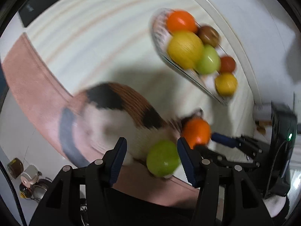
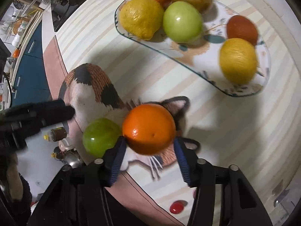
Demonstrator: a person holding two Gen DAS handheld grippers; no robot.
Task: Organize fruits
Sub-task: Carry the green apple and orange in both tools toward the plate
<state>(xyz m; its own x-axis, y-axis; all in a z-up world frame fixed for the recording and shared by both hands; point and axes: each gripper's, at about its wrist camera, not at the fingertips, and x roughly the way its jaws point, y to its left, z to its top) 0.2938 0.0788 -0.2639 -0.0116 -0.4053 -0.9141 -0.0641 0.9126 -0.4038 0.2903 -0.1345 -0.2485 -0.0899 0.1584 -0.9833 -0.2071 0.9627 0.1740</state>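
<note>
Striped table, right jaws clamping orange, dimple facing camera.

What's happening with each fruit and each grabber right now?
Orange: held in right gripper.
Green apple: loose on the cat mat.
Left gripper: open, holding nothing.
Plate: holds six fruits.
</note>
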